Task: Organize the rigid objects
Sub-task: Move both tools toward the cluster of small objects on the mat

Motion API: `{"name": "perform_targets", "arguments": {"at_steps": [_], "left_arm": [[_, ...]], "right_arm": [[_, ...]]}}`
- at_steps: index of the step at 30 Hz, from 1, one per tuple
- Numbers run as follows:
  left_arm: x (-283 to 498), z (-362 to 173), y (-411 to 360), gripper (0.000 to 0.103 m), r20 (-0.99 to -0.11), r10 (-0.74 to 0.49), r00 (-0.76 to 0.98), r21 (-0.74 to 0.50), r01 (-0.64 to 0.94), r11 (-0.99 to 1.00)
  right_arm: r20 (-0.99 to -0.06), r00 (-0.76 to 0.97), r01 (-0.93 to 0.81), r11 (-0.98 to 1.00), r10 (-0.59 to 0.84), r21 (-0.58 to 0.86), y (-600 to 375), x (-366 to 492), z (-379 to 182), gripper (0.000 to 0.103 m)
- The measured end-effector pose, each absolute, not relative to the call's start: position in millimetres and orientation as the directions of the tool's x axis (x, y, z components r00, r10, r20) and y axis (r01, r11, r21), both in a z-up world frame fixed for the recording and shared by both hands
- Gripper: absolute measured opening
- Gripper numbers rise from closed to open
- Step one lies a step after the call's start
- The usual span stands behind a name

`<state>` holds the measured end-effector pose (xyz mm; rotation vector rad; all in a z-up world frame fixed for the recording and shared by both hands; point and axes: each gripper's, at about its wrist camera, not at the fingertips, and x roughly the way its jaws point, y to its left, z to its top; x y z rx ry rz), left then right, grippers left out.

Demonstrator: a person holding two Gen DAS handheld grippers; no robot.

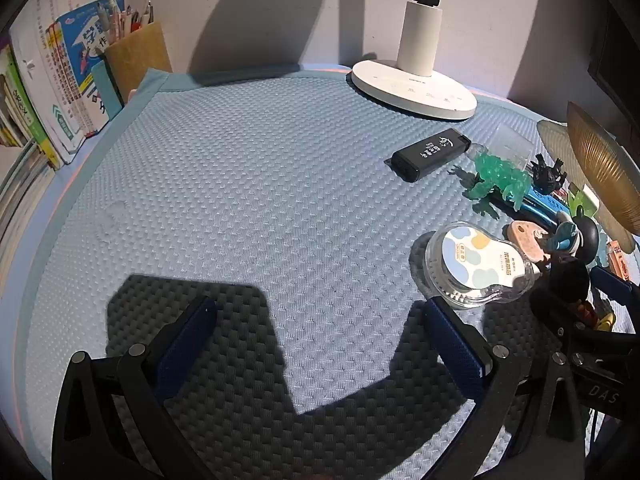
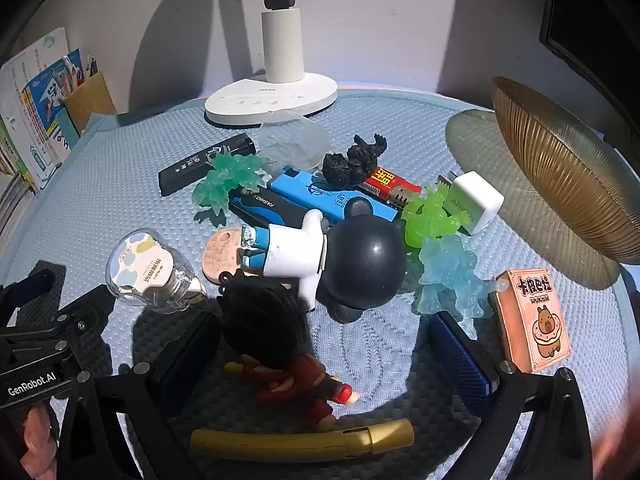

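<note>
Right gripper (image 2: 320,344) spread wide around red-robed figurine (image 2: 292,360), gold tube (image 2: 304,442) just beside it. Figurine looks light, stiff, top-heavy; best pinched across the torso. Toy pile beyond, bronze bowl (image 2: 568,176) right. Left gripper (image 1: 316,332) spread, empty, over mat (image 1: 240,200).

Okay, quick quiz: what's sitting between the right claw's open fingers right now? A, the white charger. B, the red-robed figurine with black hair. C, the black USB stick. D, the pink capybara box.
B: the red-robed figurine lies between the open fingers of the right claw, which grips nothing.
</note>
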<state>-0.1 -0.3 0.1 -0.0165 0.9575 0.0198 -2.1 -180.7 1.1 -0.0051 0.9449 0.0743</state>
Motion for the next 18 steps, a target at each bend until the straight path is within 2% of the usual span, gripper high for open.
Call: {"name": "perform_targets", "arguments": {"at_steps": [8,11,14,18], "left_arm": [[-7.1,1.5,-3.2,0.103,-0.828,0.020,0.560,0.004,-0.030,1.000],[-20.1,4.1,-4.5,0.103,-0.839,0.004,0.544,-0.004,-0.015,1.000],[-34.4,5.9,-4.6,0.103,-0.849,0.001,0.528,-0.009,-0.016,1.000],[-54.2,15.7,-5.8,0.102,-0.839,-0.017,0.543,-0.033,-0.021,0.999]], "right_arm": [[-0.815,0.576,-0.062,0.998,0.059,0.029,-180.8,-2.7,1.2,0.103],[-0.862,0.500,-0.093,0.995,0.080,0.038,-182.8,-6.8,4.0,0.103],[-0.872,0.480,-0.126,0.991,0.102,0.047,-188.7,-24.3,3.8,0.103],[-0.862,0.485,-0.061,0.989,0.144,0.131,-206.6,-57.3,12.0,0.103]]}}
